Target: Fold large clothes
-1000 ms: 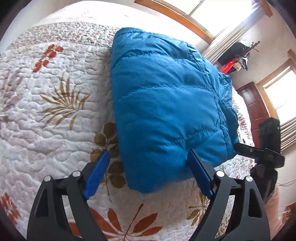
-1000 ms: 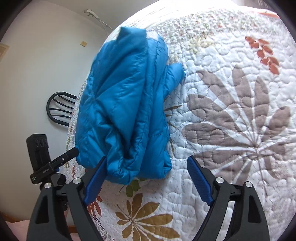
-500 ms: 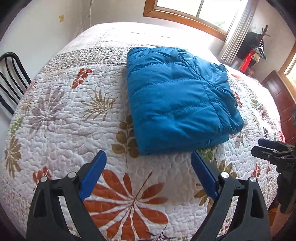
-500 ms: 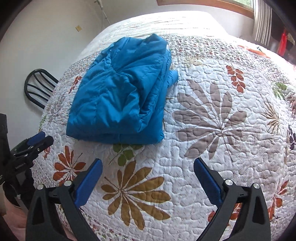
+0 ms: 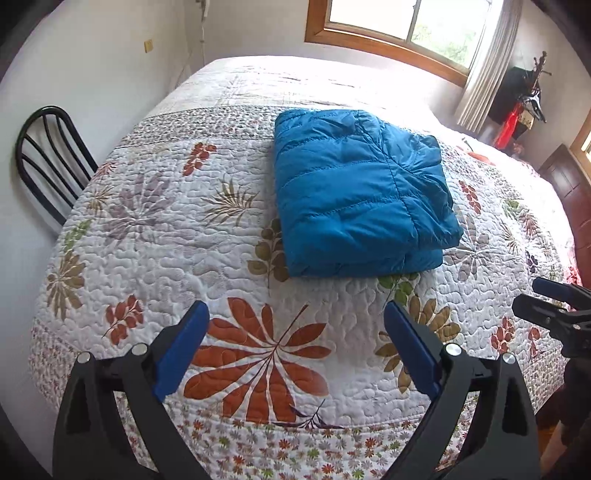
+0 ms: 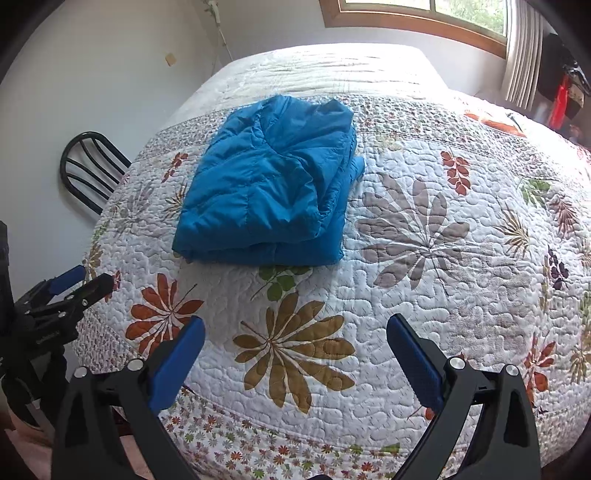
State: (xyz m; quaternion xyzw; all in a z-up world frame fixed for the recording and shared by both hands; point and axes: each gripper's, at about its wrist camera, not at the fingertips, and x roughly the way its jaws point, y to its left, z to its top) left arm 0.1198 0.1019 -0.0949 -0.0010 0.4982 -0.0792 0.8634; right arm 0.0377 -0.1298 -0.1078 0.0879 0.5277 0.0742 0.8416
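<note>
Jacket: the blue puffer jacket [image 5: 360,192] lies folded into a compact, roughly square bundle on the bed [image 5: 155,236], set back from the near edge and toward the chair side.

Fold: smooth quilted panel on top, doubled layers showing along the near edge; from my right wrist view the jacket [image 6: 273,181] shows a looser, creased side with a small flap poking out at the far right corner.

Left hand-held gripper [image 5: 295,350]: I hold it spread wide and empty, above the near part of the quilt, well apart from the jacket.

Right hand-held gripper [image 6: 295,358]: likewise spread wide, gripping nothing, over the brown flower print near the bed's edge.

Why I hold them so: with both pairs of fingers clear of the fabric, nothing tugs at the bundle, and I get a full look at it from two sides.

Why the jacket sits there: the flat middle of the bed gives puffy fabric room to settle without sliding off the edge.

Stage: I judge the folding essentially done; only the stray flap on the right side might want tucking.

Risk: the padded filling looks springy, so the top layer could slowly puff open.

Surroundings: a black chair [image 5: 51,162] stands against the wall beside the bed, a window [image 5: 406,26] beyond it.
</note>
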